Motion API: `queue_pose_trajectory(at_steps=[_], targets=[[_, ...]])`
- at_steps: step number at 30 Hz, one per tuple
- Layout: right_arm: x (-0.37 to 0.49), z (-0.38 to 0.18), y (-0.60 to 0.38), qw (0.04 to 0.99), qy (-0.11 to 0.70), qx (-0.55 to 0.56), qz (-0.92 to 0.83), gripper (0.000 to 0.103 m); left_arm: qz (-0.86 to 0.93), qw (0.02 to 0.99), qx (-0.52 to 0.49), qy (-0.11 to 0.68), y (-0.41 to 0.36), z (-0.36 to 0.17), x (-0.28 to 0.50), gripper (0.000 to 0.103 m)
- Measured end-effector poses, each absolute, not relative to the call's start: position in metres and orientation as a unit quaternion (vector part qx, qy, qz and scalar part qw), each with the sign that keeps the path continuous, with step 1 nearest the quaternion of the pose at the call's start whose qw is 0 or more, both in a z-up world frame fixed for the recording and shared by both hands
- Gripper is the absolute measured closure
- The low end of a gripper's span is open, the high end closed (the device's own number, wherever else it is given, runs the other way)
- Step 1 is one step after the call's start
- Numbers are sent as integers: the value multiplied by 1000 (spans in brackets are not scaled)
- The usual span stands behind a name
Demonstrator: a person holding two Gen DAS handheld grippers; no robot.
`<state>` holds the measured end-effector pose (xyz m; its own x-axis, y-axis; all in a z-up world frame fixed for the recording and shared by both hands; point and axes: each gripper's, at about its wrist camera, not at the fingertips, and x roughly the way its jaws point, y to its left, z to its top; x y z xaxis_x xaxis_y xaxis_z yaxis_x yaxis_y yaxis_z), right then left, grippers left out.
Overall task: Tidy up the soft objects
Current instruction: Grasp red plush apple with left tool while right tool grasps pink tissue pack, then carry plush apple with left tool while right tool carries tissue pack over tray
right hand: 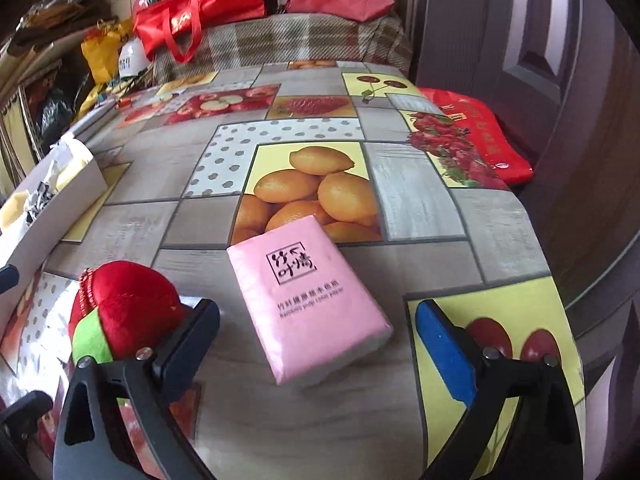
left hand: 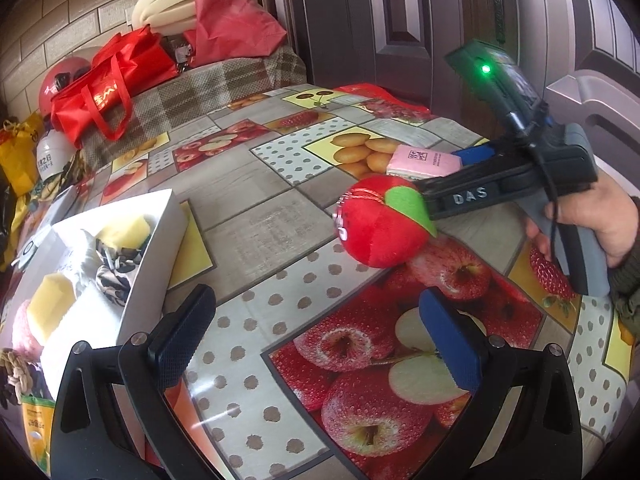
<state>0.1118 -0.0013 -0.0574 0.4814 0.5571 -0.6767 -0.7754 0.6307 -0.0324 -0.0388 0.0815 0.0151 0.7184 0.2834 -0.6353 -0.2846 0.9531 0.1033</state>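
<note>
Right now the pink tissue pack lies flat on the table, on the fruit-print cloth, just below the lemons pic. It sits between the 2 fingers of the right gripper, whose jaws are wide open w/ nothing in them. The fingers don't touch the pack.

Just beside the pack, on its left, is the red plush apple w/ a green leaf. It rests on the table, pressed up against the outside of the right gripper's black finger.

From the left wrist cam, the left gripper hangs over the table near the apple. Its jaws are wide open too, holding nothing.

On the left side of the table is a white box. Inside are yellow sponges, a black & white cloth & other soft stuff.

At the back, red bags sit on a checked cover.
</note>
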Motion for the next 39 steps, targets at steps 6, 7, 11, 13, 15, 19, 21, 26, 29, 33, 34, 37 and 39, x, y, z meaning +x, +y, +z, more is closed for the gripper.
queue_pose_trajectory(at_steps=[6,7,11,13,15,19,21,26,29,33,34,37,39], targets=[[112,-56,-3,837,317,-160,416,43,113,934,-10,340,76,17,-31,1],[113,-56,-3,837,318,-155,418,45,110,934,-13,340,75,17,-28,1],[123,-53,-15,837,328,-109,423,46,106,932,-29,345,73,17,-7,1],[128,-53,-21,839,334,-87,421,47,101,931,-37,349,73,17,4,1],[131,-53,-25,838,339,-70,422,49,97,929,-38,355,70,16,19,1],[131,-52,-24,840,338,-73,417,51,105,927,-35,359,69,15,40,1],[132,-52,-23,841,338,-74,417,51,115,921,-38,369,71,12,49,4],[134,-52,-27,834,341,-56,430,52,109,921,-61,368,79,11,48,39],[134,-51,-28,836,335,-55,431,53,110,927,-59,353,78,14,43,39],[131,-48,-30,845,322,-56,422,53,122,940,-44,316,72,21,31,39],[130,-47,-31,849,318,-55,418,53,125,942,-42,307,72,23,27,39],[127,-44,-38,862,298,-47,407,53,131,948,-36,288,71,27,16,39],[123,-40,-43,872,277,-42,400,53,132,950,-28,283,70,30,9,39]])
